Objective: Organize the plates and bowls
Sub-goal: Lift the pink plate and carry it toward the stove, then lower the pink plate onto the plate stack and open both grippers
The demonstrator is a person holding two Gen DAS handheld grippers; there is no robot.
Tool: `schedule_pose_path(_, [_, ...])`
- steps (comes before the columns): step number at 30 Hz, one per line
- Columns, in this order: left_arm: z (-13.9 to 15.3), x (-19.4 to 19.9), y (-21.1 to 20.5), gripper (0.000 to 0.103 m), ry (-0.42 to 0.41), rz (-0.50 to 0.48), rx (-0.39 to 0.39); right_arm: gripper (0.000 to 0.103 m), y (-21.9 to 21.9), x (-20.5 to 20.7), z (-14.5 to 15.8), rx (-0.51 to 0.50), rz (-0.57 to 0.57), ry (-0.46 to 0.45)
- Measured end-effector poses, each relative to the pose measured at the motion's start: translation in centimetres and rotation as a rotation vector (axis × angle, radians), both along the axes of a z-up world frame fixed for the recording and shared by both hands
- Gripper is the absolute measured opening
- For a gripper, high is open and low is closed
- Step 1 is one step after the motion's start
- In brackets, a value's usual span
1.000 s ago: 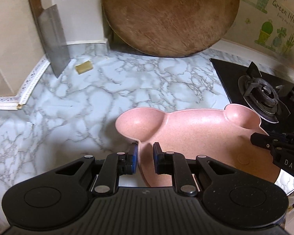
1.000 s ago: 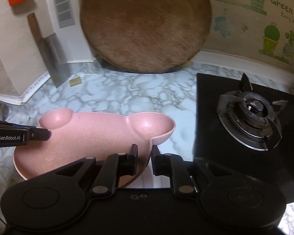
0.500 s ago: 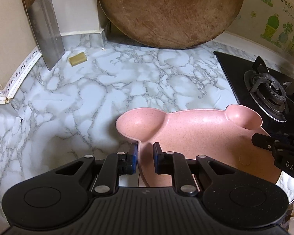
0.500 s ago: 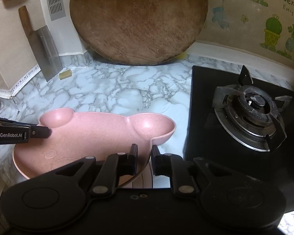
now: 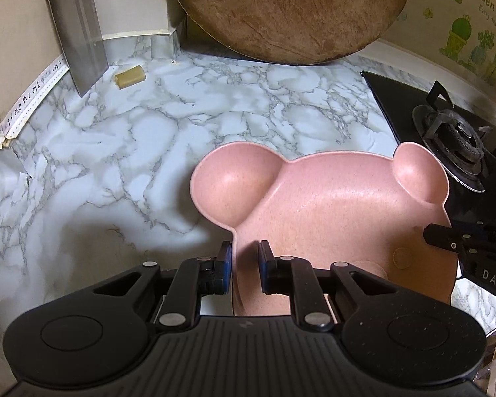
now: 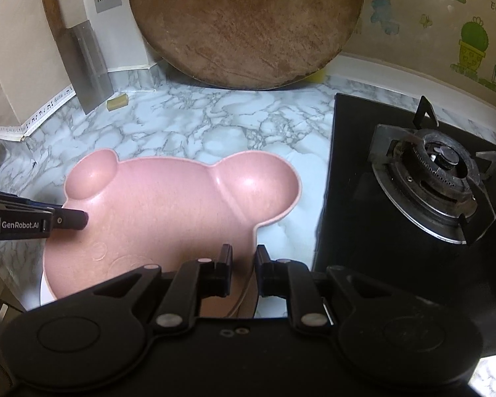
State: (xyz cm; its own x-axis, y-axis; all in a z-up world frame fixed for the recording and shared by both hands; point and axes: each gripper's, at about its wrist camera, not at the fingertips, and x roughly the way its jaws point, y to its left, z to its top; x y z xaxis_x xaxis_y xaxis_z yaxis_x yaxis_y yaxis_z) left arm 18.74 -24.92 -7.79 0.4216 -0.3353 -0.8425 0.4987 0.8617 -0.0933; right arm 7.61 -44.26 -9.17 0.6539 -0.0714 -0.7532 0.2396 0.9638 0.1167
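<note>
A pink bear-shaped plate (image 5: pixel 340 211) with two round ear wells is held over the marble counter (image 5: pixel 115 139). My left gripper (image 5: pixel 244 258) is shut on the plate's left rim. My right gripper (image 6: pixel 244 261) is shut on the plate's (image 6: pixel 168 208) right rim. Each gripper shows in the other's view: the right gripper (image 5: pixel 463 241) at the plate's far side, the left gripper (image 6: pixel 43 220) likewise. A white edge shows under the plate (image 6: pixel 44 292) at the lower left; I cannot tell what it is.
A large round wooden board (image 5: pixel 291 10) leans on the back wall. A cleaver (image 5: pixel 79 36) leans at the back left, with a small yellowish block (image 5: pixel 129 76) beside it. A black gas hob with a burner (image 6: pixel 436 172) lies to the right.
Both grippers, still shut on the pink plate, have moved with it towards the back of the counter and tilted downward; the board and cleaver appear nearer.
</note>
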Motion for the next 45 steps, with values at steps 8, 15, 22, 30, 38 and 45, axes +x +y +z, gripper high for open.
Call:
schedule_pose_path(8, [0.1,-0.2,-0.2,0.016,-0.017,-0.007,0.013,0.016,0.6,0.0,-0.1,-0.044,0.0,0.005])
schedule_pose_path(15, [0.1,-0.3,-0.1,0.016,-0.016,-0.008,0.009,0.017,0.6,0.1,0.1,-0.08,-0.02,0.009])
schedule_pose_path(22, [0.2,-0.7,0.7,0.016,-0.009,-0.017,-0.003,0.017,0.4,-0.8,1.1,-0.075,-0.035,-0.015])
schedule_pose_path(30, [1.0,-1.5,1.7,0.016,-0.017,-0.031,-0.027,0.017,1.1,-1.7,2.5,-0.068,-0.026,-0.068])
schedule_pose_path(38, [2.5,-2.4,3.8,0.042,-0.05,-0.025,-0.07,0.018,2.3,-2.0,3.4,-0.033,-0.012,-0.11])
schedule_pose_path(45, [4.2,-3.0,6.8,0.057,-0.089,0.012,-0.109,0.018,4.8,-2.1,5.0,-0.038,0.037,-0.168])
